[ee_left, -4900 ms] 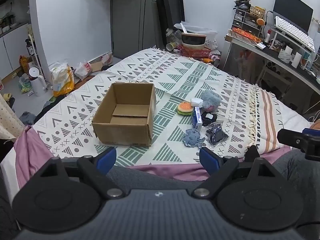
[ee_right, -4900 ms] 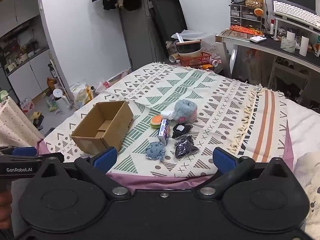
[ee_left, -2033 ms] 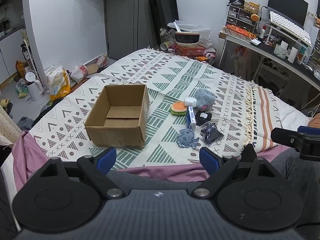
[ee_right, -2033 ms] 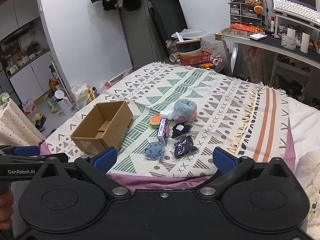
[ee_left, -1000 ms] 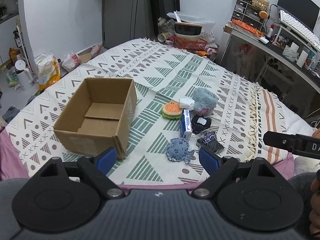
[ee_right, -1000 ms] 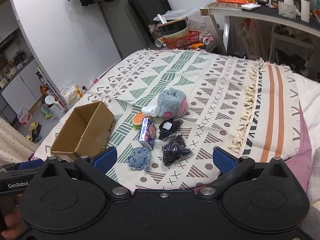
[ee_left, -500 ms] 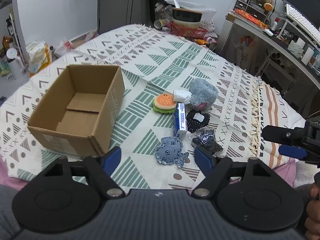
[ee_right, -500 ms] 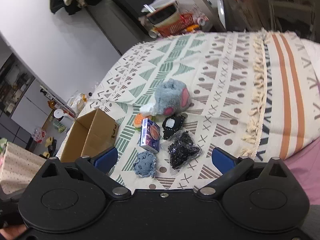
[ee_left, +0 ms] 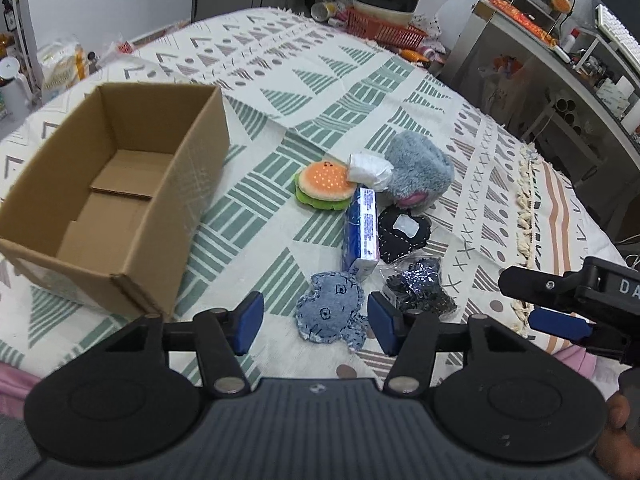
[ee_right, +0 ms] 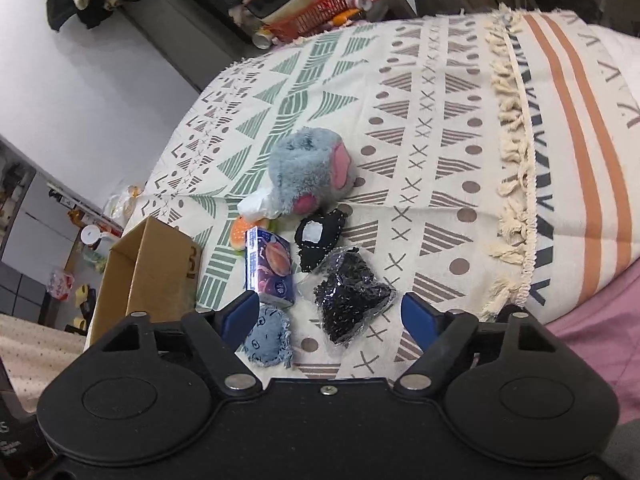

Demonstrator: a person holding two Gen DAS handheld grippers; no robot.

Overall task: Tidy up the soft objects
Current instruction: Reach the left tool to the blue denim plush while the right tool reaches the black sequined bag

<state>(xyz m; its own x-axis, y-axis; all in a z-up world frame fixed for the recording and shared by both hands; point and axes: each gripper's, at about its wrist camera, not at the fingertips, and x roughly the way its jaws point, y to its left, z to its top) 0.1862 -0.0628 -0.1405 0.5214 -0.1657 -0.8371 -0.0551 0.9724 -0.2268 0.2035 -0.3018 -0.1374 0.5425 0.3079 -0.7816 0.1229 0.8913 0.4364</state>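
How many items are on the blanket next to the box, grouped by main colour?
Blue or grey-blue: 3, the denim toy, tissue pack, fluffy grey-blue plush
Black: 2, the black patch toy, sequin bag
Orange: 1, the burger plush
White: 1, the crumpled wad
Total: 7

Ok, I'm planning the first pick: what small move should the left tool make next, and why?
Probably ease the left tool down and close on the blue denim toy. Its open pads already frame that toy, the nearest soft item, and the cardboard box beside it is empty.
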